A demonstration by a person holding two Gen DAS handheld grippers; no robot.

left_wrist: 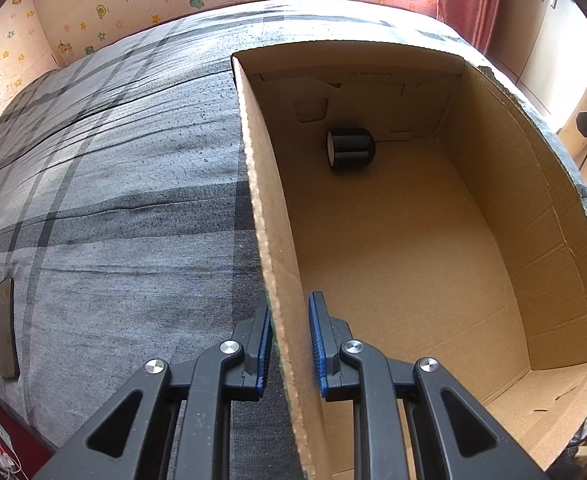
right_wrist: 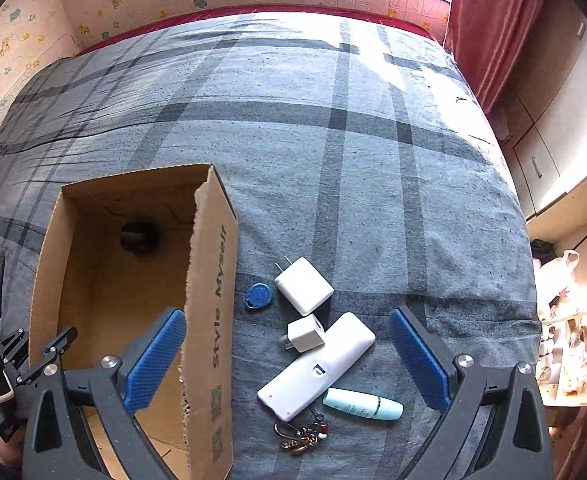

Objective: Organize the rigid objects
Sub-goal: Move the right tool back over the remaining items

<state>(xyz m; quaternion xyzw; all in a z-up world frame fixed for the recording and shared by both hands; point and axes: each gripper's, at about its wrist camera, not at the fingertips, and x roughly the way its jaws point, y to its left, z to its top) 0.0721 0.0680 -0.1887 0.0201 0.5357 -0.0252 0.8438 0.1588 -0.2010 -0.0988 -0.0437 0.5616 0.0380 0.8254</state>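
An open cardboard box point(left_wrist: 265, 200) lies on the grey plaid bed, with a black cylinder point(left_wrist: 351, 149) at its far end. My left gripper point(left_wrist: 289, 308) is shut on the box's left wall, one blue pad on each side. In the right wrist view, my right gripper point(right_wrist: 285, 314) hangs open above a cluster to the right of the box point(right_wrist: 209, 280). The cluster holds a large white charger point(right_wrist: 304, 286), a small white charger point(right_wrist: 305, 334), a white power bank point(right_wrist: 317, 366), a blue tag point(right_wrist: 258, 295), a mint tube point(right_wrist: 363, 403) and keys point(right_wrist: 303, 436). Nothing sits between the right pads.
A dark phone point(left_wrist: 6, 328) lies on the bed left of the box. The bedspread point(right_wrist: 333, 140) stretches back to a patterned wall and a window. A red curtain point(right_wrist: 489, 20) and cupboards stand at the right, with cluttered shelves point(right_wrist: 573, 352) beside the bed's edge.
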